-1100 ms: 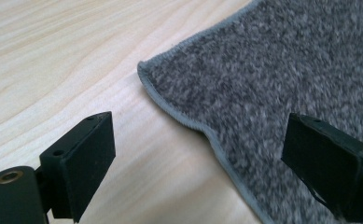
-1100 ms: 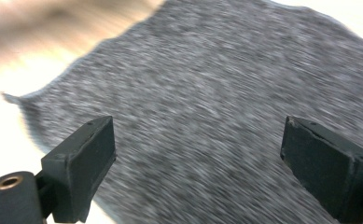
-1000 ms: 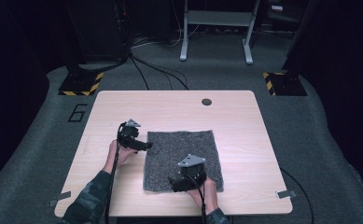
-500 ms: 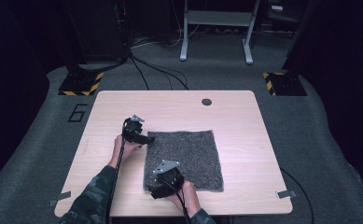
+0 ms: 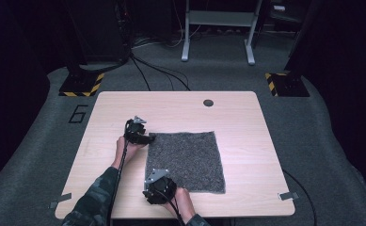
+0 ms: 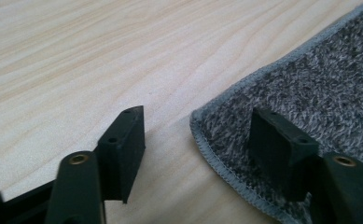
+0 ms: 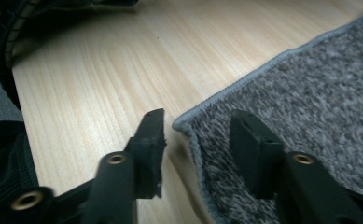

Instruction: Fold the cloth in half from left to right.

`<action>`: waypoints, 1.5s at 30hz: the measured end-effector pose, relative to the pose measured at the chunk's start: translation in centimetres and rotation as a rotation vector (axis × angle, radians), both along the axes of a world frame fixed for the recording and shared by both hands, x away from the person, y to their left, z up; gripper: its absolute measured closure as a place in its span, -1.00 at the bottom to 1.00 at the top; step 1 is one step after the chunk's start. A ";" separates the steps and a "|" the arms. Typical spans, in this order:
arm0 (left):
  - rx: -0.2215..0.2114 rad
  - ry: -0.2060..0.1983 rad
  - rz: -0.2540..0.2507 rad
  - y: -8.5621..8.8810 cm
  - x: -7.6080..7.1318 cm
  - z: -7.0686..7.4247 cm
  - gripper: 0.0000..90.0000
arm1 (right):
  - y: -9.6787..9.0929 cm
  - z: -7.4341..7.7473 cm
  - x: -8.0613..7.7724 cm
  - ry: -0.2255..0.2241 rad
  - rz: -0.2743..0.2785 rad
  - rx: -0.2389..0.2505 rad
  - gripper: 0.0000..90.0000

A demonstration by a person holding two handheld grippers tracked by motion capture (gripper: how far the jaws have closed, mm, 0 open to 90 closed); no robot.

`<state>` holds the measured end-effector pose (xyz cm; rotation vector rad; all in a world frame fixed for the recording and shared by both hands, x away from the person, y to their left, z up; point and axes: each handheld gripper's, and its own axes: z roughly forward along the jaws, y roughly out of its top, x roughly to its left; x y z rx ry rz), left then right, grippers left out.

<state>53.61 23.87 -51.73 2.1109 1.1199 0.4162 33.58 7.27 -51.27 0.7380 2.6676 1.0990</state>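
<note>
- The left gripper point(image 6: 195, 140) has its jaws apart and straddling a corner of the square grey fleecy cloth with a stitched hem point(image 6: 310, 88): one jaw on bare wood, the other over the pile. They have just been closing, but the pads do not yet press on the fabric.
- The right gripper point(image 7: 198, 140) stands likewise, jaws apart and just now closing, the cloth's near corner between them, nothing pinched so far.
- The cloth lies flat on the pale wooden bench point(image 5: 180, 106), right of centre, each gripper at one of its two left corners.
- It looks soft, light and limp, so it should sag and fold when lifted; the hemmed corners are the firmest hold, taken deep enough that the hem cannot slip out.
</note>
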 end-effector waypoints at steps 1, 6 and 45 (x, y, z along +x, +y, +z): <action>0.005 0.001 -0.004 -0.1 -0.1 0.0 -0.10 | 0.1 -0.2 0.0 -0.013 -0.002 0.000 0.31; 0.027 -0.018 -0.034 -0.8 -0.5 0.1 0.14 | 0.0 -0.3 0.0 0.007 -0.001 -0.007 0.57; -0.014 -0.051 -0.050 -1.4 -0.7 3.2 0.93 | -3.2 3.0 -1.4 -0.101 -0.087 0.159 0.92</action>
